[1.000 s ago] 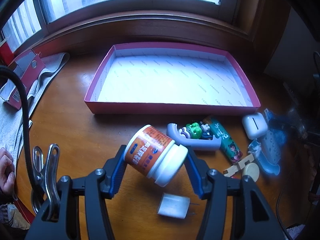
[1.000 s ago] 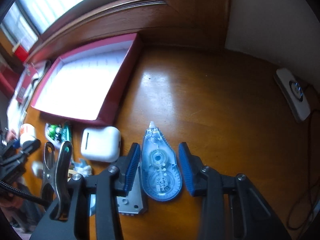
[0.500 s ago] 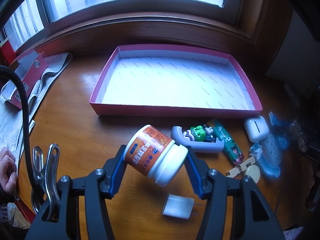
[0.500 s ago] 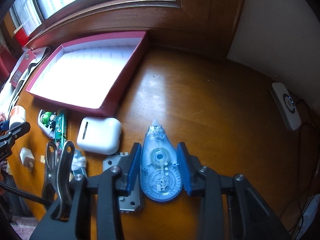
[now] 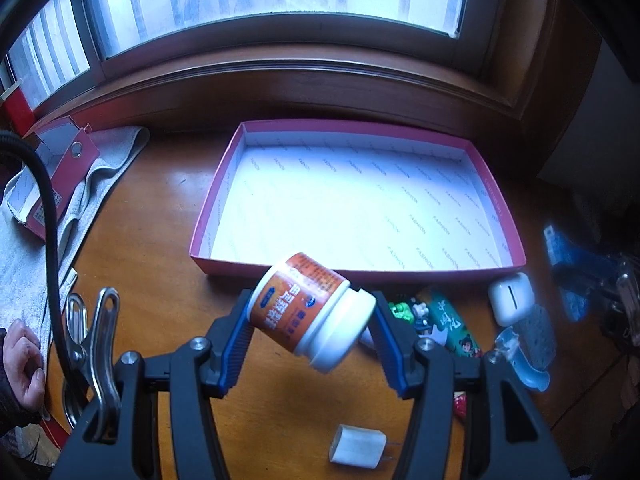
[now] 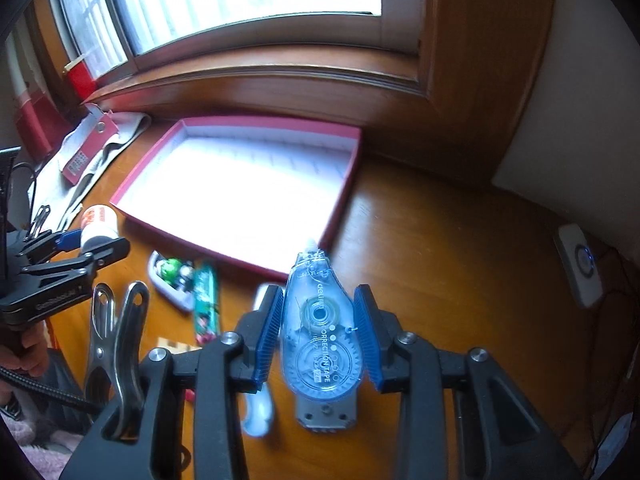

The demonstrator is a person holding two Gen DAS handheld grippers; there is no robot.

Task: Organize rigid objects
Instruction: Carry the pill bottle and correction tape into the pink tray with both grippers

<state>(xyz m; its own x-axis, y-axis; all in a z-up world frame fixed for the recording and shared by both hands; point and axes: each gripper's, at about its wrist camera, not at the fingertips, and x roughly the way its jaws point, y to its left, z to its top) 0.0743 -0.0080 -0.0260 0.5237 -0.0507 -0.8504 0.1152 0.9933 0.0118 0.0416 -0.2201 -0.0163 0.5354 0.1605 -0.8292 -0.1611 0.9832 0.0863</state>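
Note:
My left gripper is shut on an orange-and-white pill jar, held tilted above the table just before the near rim of the pink tray. The tray's white floor is bare. My right gripper is shut on a clear blue correction tape dispenser, lifted off the table near the tray's right front corner. The left gripper with the jar shows at the left of the right wrist view.
On the wooden table before the tray lie a toy figure holder, a green tube, a white earbud case, a white charger plug and a grey metal part. A cloth with a red box lies left. A white device lies right.
The right gripper shut on the correction tape and lifted it off the table toward the tray. The left gripper carried the jar up and forward toward the tray's near rim.

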